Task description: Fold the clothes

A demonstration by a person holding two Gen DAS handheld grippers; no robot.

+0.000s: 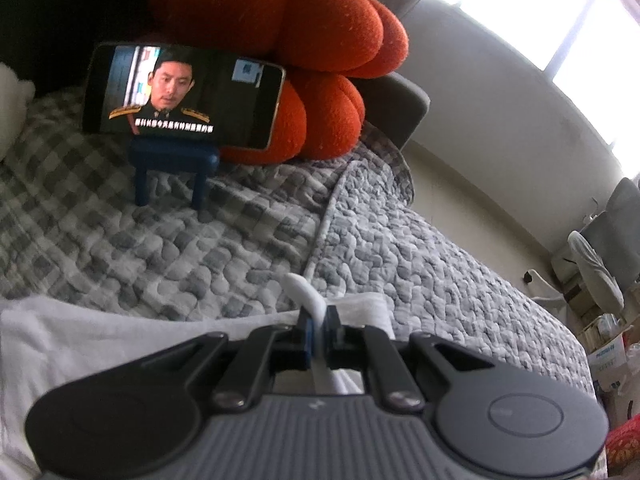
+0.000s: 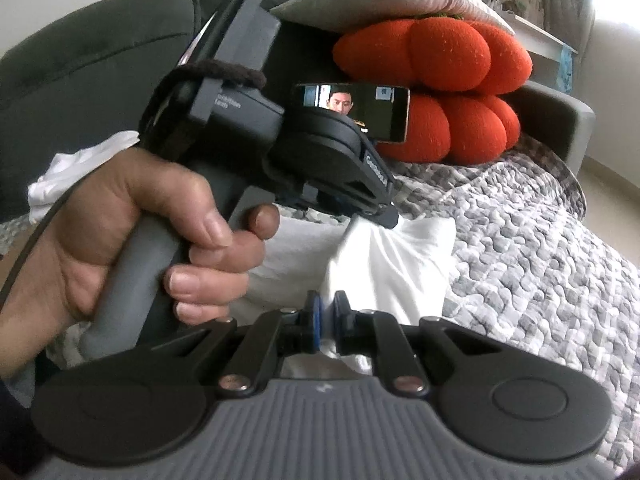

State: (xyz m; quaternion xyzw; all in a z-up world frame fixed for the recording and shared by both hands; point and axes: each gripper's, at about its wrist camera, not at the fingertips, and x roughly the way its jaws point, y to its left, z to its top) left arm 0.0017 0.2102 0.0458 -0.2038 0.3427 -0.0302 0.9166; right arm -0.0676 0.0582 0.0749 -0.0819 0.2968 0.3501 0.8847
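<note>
A soft white cloth garment (image 2: 392, 256), matt and creased, lies on a puffy quilted grey cotton bedspread (image 1: 420, 248). The grippers' black arms look like matt plastic, with shiny metal rivets and ribbed grey housings. An orange cushion (image 1: 280, 20) is fuzzy terry. A phone (image 1: 184, 96) has a glossy glass screen.

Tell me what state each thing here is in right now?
Left gripper: shut on the white cloth.
Right gripper: shut on the same cloth.
White cloth: bunched up, pinched by both, partly lying on the quilt.
Phone: switched on, playing video, propped sideways on a blue stand.
Quilt: spread flat.
</note>
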